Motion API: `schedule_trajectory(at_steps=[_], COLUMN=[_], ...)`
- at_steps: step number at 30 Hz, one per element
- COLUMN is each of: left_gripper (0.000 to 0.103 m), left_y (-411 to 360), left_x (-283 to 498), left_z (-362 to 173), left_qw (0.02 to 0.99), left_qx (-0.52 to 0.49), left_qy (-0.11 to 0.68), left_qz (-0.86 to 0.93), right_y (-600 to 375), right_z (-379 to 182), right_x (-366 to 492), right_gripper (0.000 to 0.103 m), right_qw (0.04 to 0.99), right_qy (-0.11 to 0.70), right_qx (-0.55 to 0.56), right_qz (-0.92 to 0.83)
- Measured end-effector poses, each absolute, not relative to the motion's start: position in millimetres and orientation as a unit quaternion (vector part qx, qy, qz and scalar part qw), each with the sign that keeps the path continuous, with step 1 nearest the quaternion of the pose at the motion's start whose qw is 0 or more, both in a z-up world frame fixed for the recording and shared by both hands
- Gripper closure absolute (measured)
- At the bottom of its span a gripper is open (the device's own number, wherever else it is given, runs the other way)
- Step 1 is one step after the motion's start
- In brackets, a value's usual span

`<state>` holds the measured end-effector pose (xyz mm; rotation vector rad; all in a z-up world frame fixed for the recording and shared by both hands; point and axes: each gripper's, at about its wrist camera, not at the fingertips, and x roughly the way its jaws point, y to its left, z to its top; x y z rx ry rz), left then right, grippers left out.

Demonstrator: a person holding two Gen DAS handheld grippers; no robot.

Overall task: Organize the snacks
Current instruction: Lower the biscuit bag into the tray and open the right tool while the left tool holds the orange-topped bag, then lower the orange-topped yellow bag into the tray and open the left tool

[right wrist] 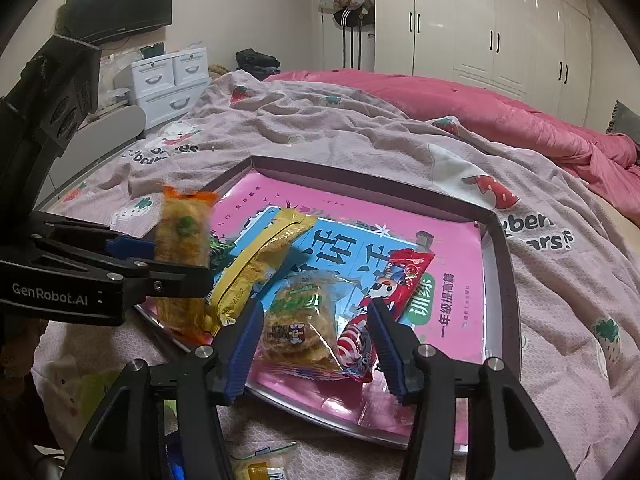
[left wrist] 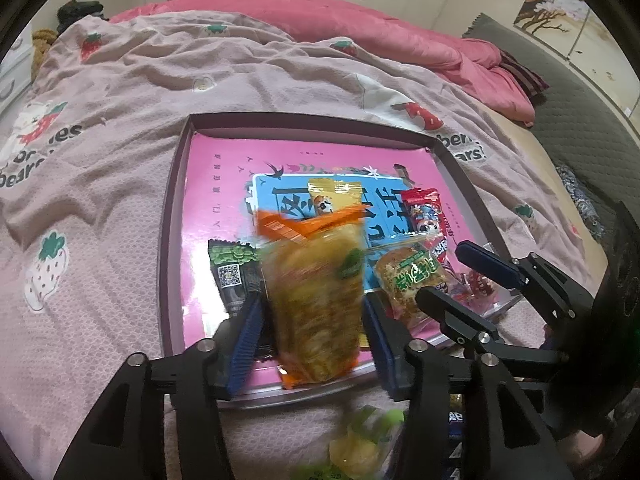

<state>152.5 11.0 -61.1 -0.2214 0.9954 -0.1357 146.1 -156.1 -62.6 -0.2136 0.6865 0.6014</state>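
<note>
Bedding covered the whole surface: a pink strawberry-print blanket (left wrist: 200, 92) on the bed, with a shallow tray (left wrist: 176, 200) lying on it.

Left wrist view: your left gripper (left wrist: 312, 344) was clamped on an orange-ended snack packet (left wrist: 316, 296), held upright over the tray's near edge. Motion blur hid its print. A yellow packet (left wrist: 334, 196), a black-green packet (left wrist: 232, 268), a rice-cracker packet (left wrist: 412, 280) and a red candy packet (left wrist: 424, 212) lay on the tray. More snacks at the bottom edge were cut off and blurred.

Right wrist view: your right gripper (right wrist: 316, 344) stood with jaws apart, straddling the rice-cracker packet (right wrist: 300, 320) without visibly touching it. The held packet (right wrist: 182, 248) showed at left, above the tray rim (right wrist: 504, 280).

Risk, as judged: the soft bed could let the tray tilt under a firm press, sliding the packets together. The slick wrapper could slip from your left gripper. Closing the right could catch the adjacent red candy packet (right wrist: 400, 280) too.
</note>
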Motion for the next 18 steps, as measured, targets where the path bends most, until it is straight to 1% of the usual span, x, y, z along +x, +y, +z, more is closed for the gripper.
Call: schedule_trajectory(at_steps=[7,9,13,18], left_gripper=[0.049,0.049,0.048,0.044], left_y=[13.4,13.9,14.5,14.4], left_x=[151.7,151.2,149.0,146.1], left_z=[-59.4,-57.9,-54.3,-49.1], left_qw=[0.871,0.871,0.873,0.875], left_qx=[-0.108,-0.107,-0.104,-0.104], left_qy=[0.476,0.475,0.473,0.469], left_qz=[-0.064,-0.063,-0.061,-0.06], right_y=[-158.4,-159.2,-161.4,-163.1], right_z=[-58.7,-57.3,-55.4,-52.5], right_x=[143.9,143.2,142.5,140.9], right_gripper=[0.048,0.045,0.044,0.043], right_qw=[0.896,0.896,0.898,0.9], right_qy=[0.325,0.323,0.321,0.316], right_qx=[-0.101,-0.099,-0.093,-0.091], right_qz=[0.287,0.287,0.287,0.285])
